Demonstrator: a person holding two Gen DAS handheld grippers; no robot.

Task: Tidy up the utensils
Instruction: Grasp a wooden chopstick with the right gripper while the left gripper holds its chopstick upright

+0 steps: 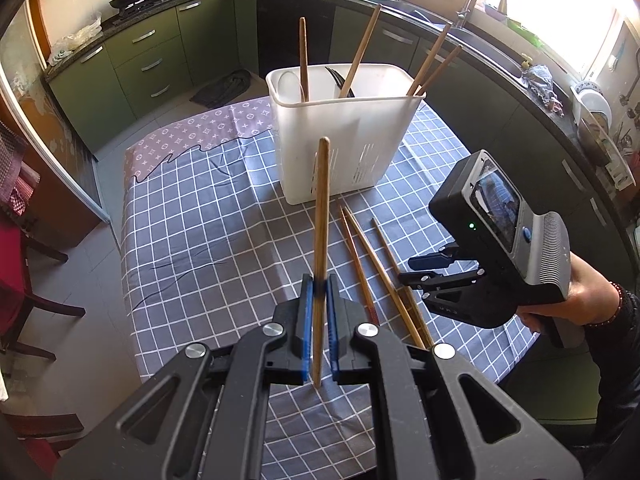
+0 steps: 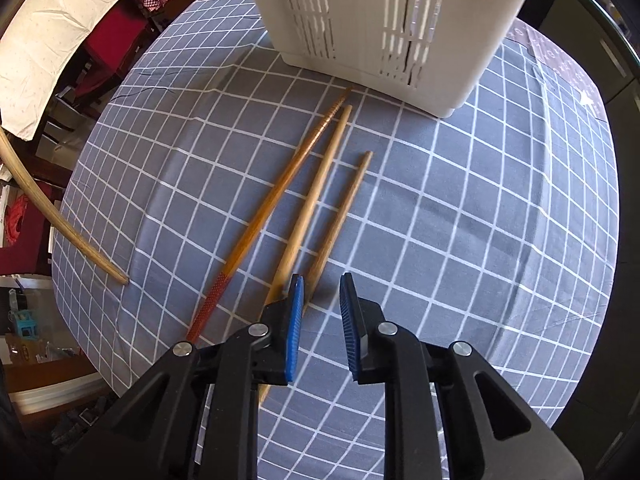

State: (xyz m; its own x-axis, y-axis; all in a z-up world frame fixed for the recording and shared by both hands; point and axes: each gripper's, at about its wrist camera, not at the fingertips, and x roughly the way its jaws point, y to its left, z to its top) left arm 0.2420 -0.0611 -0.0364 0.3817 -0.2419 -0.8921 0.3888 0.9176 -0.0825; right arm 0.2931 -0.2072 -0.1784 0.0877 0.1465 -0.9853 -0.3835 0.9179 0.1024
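1. Left wrist view shows the left gripper [image 1: 319, 286] shut tight on one chopstick [image 1: 321, 216]. The stick stands almost straight up, so it looks ready to drop into the bin.
2. That white bin [image 1: 344, 136] stands on the table [image 1: 200, 208] just past the held stick. It already has four sticks leaning inside, and something dark that may be a fork.
3. Three loose sticks [image 2: 316, 200] lie side by side on the checked cloth, near the bin's foot.
4. Above them, the right gripper [image 2: 320, 292] points down. Its blue pads are a little apart with nothing between them. The left pad is just over the end of the nearest stick, so I think it is lining up to pinch one.
5. Hard to tell: whether the pads touch the cloth yet. The gripper hides the near ends of the sticks. Only part of the bin's slotted side shows in the right view. A bent pale stick [image 2: 60, 224] at the left edge is likely the held one.
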